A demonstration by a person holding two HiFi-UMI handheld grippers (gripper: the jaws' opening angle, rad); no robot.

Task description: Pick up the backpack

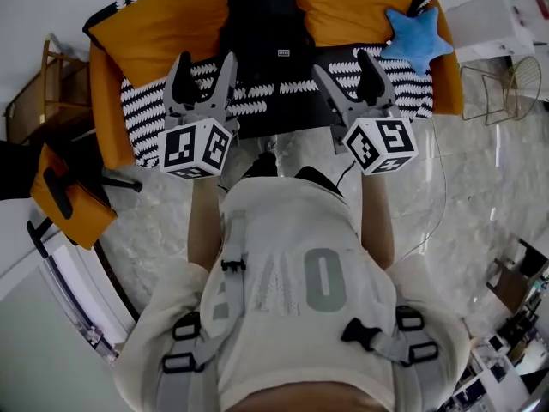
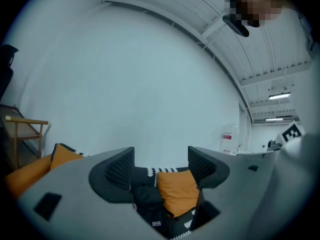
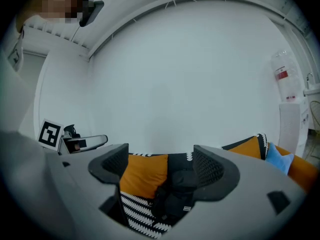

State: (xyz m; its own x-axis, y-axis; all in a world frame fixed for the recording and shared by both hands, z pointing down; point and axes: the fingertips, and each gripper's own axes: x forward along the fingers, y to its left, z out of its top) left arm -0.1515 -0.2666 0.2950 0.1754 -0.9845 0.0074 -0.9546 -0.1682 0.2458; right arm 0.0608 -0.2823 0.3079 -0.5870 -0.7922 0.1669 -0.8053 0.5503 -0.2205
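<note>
The person wears a pale cream short-sleeved shirt [image 1: 283, 230] with a large grey "0" [image 1: 324, 279] printed on it. Grey webbing straps [image 1: 230, 256] run over the shirt and are fastened with black plastic buckles [image 1: 364, 333]. The left gripper [image 1: 205, 65] and the right gripper [image 1: 341, 65] have smooth moulded grey bodies. Each carries a white cube [image 1: 196, 147] with black square markers on its faces. Their inner faces hold dark pads [image 2: 120, 170] with a fine cross-hatched texture.

Backpack [image 1: 266, 33] on sofa [image 1: 141, 101]; star pillow [image 1: 416, 41] right.
</note>
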